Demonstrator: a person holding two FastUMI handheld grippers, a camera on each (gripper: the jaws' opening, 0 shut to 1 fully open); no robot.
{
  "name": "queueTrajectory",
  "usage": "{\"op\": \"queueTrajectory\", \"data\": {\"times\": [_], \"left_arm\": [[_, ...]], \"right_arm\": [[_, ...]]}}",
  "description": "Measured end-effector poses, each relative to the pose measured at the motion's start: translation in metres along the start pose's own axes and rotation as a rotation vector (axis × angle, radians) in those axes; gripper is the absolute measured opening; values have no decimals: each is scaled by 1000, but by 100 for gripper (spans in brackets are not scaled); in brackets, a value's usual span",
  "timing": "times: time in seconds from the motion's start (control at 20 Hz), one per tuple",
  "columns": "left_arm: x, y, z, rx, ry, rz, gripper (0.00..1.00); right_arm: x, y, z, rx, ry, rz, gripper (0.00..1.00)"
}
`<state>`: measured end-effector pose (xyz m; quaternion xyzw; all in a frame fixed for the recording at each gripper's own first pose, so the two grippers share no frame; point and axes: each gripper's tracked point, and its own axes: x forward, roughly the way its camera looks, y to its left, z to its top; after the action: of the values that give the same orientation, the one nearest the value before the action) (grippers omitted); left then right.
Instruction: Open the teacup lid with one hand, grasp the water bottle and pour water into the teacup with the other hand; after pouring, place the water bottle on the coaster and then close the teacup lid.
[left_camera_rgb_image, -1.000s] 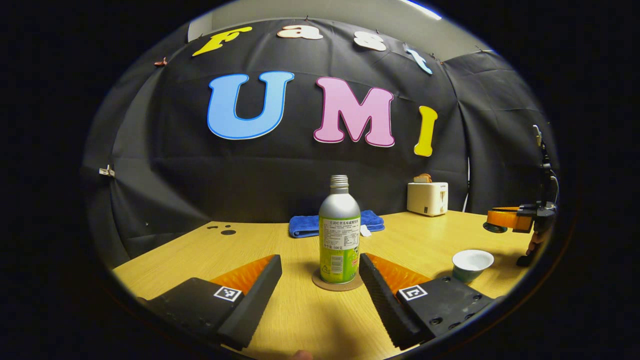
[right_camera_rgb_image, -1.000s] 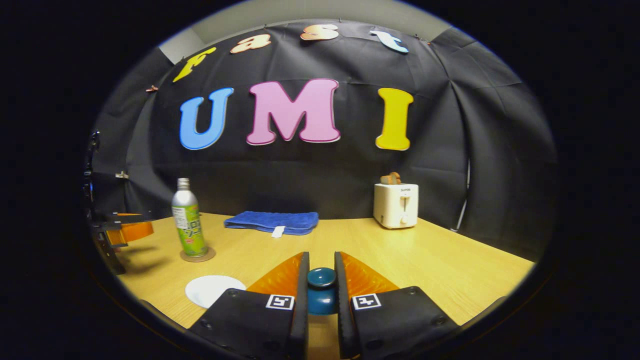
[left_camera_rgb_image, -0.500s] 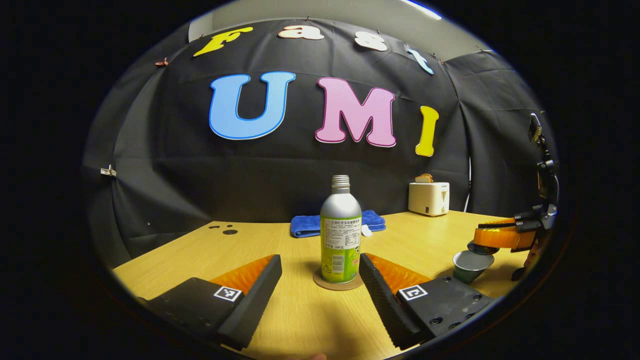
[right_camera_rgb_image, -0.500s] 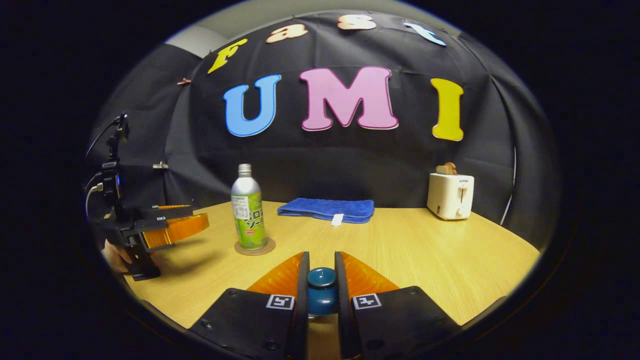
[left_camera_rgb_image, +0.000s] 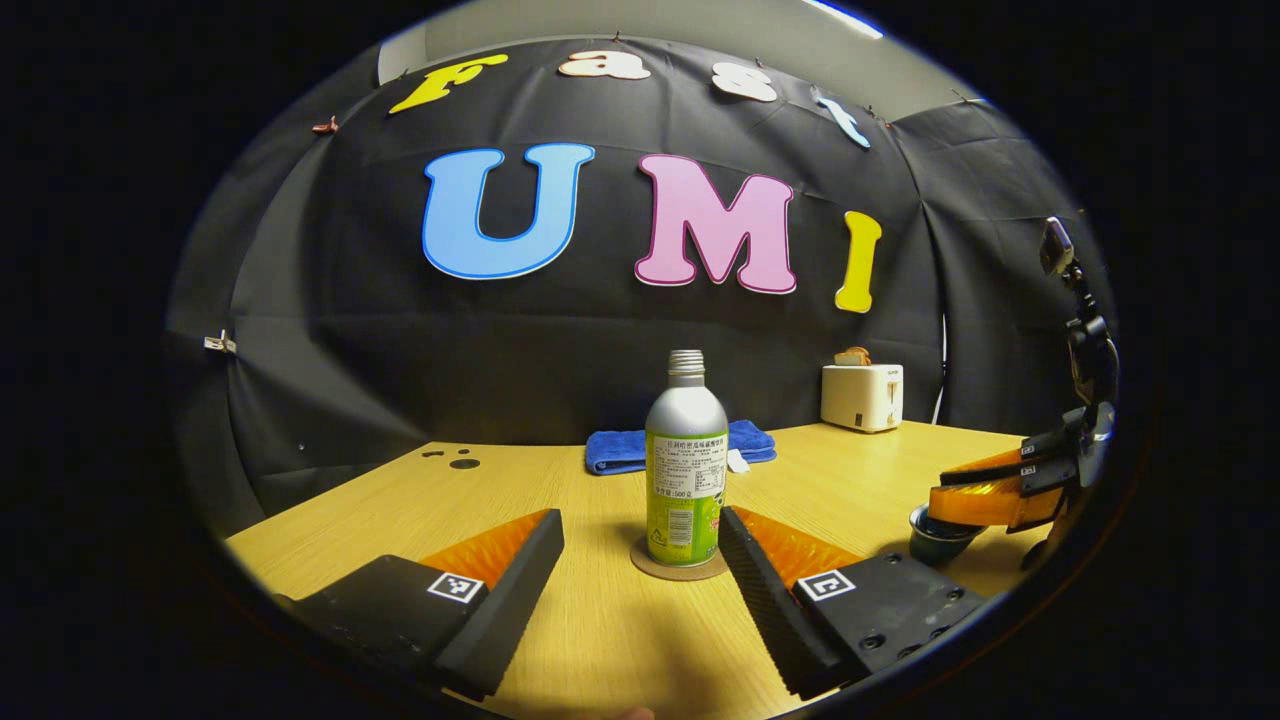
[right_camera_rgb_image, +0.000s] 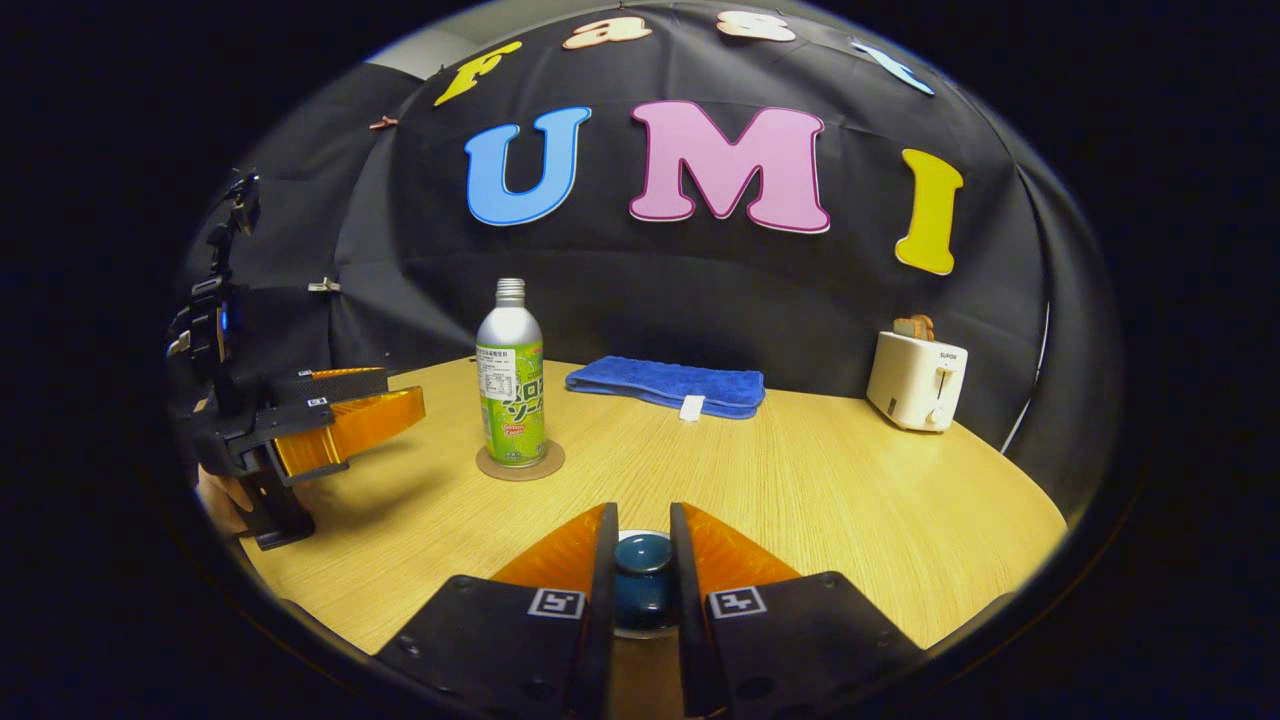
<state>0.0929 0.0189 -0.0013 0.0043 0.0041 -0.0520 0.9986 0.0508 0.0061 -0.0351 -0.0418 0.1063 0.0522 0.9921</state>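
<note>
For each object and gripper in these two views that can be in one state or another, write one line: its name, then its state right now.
water bottle: upright on the coaster, uncapped, not gripped.
coaster: flat on the table, under the bottle.
teacup: upright, lid at its rim.
teacup lid: knob pinched by the right gripper.
right gripper: shut on the knob.
left gripper: open, fingers either side of the bottle.
blue towel: folded, lying flat.
toaster: bread sticking up.

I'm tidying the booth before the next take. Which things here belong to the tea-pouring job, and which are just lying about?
Job:
water bottle
coaster under it
teacup
teacup lid, knob pinched by the right gripper
left gripper, open by the bottle

Lying about:
blue towel
toaster holding bread
</note>
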Motion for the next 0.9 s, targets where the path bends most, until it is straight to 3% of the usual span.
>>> {"op": "queueTrajectory", "data": {"times": [0.05,0.3,0.4,0.45,0.5,0.75,0.8,0.9], "left_arm": [[0,0,0,0,0,1,98],[-1,1,0,-1,1,13,98],[-3,0,1,-2,2,16,98],[-4,-1,0,-3,2,16,98],[-5,-3,0,-3,2,17,98],[-12,-10,0,-4,3,50,98],[-13,-9,0,-4,4,69,98],[-17,-10,0,-5,5,111,98]], "right_arm": [[0,0,0,5,1,2,26],[-3,-1,6,31,-37,10,39],[-7,-1,11,40,-70,18,36],[-10,-2,14,49,-96,20,41],[-13,-4,17,60,-126,20,52],[-23,-18,27,72,-218,-37,60],[-23,-18,26,72,-221,-39,73],[-23,-23,28,73,-220,-53,83]]}}
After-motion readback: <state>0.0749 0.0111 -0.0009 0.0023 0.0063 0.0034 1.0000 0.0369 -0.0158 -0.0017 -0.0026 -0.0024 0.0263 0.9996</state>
